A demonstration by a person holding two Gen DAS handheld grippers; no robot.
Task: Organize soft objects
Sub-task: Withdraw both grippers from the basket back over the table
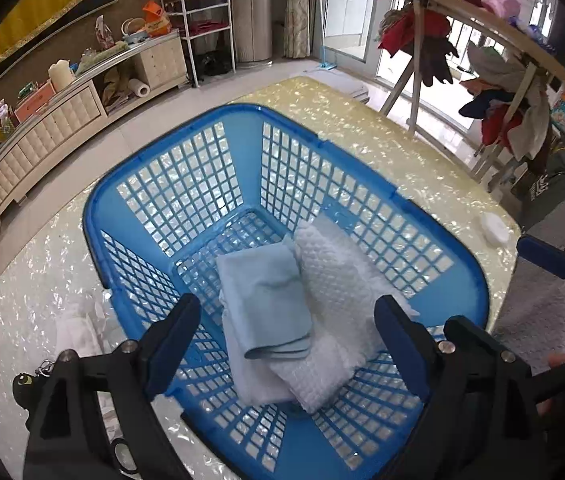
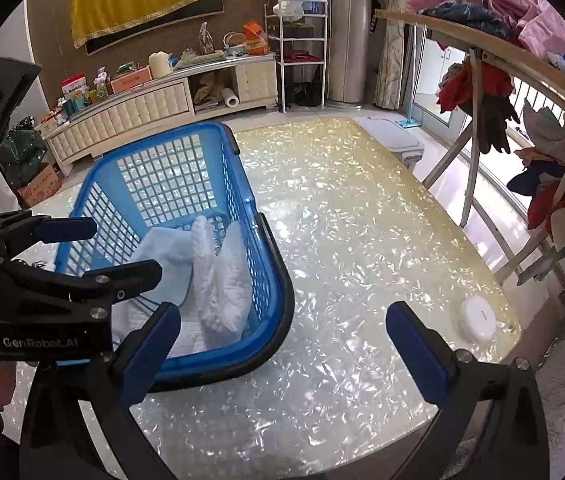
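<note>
Presently: blue basket (image 1: 130,200) on table (image 2: 342,240), holding folded blue cloth (image 1: 266,300) and white towels (image 1: 334,280). Left gripper (image 1: 288,344) and right gripper (image 2: 282,344): both spread wide, grasping nothing.

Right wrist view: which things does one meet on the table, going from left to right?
Blue basket holding the light blue towel and then the white towel → bare shiny table → small white round object.

Glossy mother-of-pearl patterned tabletop (image 2: 342,240), cream to yellowish, spreading ahead of and beneath both grippers. Directly on it: blue plastic lattice laundry basket (image 1: 218,168), under the left gripper and left of the right one; small round white puck-like device (image 2: 478,318), ahead-right of the right gripper near the table's edge; crumpled white cloth (image 1: 78,332) beside the basket, left of the left gripper.
</note>
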